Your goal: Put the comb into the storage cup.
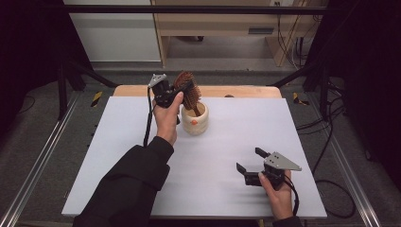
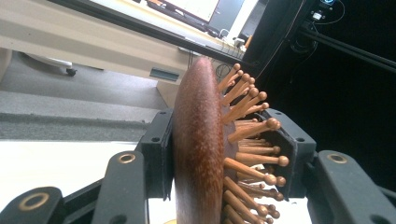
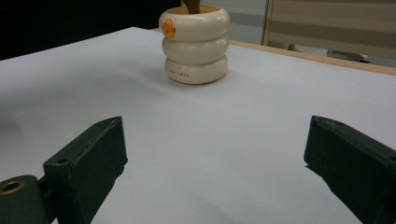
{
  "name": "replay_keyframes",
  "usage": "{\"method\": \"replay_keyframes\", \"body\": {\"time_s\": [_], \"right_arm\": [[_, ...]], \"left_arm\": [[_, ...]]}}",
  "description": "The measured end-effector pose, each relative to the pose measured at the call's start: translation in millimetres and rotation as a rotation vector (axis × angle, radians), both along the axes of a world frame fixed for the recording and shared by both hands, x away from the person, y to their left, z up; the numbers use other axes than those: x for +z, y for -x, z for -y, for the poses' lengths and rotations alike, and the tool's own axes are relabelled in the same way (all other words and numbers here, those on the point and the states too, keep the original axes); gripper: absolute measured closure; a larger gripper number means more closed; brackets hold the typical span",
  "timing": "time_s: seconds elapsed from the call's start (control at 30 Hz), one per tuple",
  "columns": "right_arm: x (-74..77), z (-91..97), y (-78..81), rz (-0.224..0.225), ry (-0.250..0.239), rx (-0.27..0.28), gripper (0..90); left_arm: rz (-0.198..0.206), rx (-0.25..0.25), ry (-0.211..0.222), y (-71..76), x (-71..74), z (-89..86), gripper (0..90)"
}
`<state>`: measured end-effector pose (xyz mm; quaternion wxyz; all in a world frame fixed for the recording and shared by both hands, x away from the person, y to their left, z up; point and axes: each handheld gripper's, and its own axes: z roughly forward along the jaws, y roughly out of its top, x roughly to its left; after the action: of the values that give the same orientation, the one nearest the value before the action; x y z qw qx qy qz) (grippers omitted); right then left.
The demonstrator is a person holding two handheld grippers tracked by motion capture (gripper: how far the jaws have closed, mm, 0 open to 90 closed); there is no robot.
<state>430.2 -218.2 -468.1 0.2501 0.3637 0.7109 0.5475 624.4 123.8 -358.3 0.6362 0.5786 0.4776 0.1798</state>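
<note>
A reddish-brown wooden hairbrush (image 1: 188,90) with ball-tipped wooden pins stands tilted, its handle down inside a cream ribbed cup (image 1: 195,119) at the back middle of the white table. My left gripper (image 1: 176,91) is shut on the brush head; in the left gripper view the brush (image 2: 198,149) sits edge-on between the jaws, back against one pad, pins against the other, at the left gripper (image 2: 224,158). My right gripper (image 1: 249,160) rests low at the front right, open and holding nothing. In the right gripper view the right gripper (image 3: 212,154) faces the cup (image 3: 195,44) across bare table.
The white tabletop (image 1: 142,142) lies on a wooden board whose edge shows at the back (image 1: 236,91). Black frame bars and cables run along both sides. A wooden desk (image 1: 227,23) stands beyond the table.
</note>
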Motion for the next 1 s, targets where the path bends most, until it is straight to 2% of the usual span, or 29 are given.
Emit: {"method": "replay_keyframes", "body": {"time_s": [1.0], "right_arm": [[-0.5,-0.9,-0.7,-0.002,0.009,0.001,6.2]], "left_arm": [[-0.002,-0.004,-0.008,0.2,-8.4,1.9,48.6]]}}
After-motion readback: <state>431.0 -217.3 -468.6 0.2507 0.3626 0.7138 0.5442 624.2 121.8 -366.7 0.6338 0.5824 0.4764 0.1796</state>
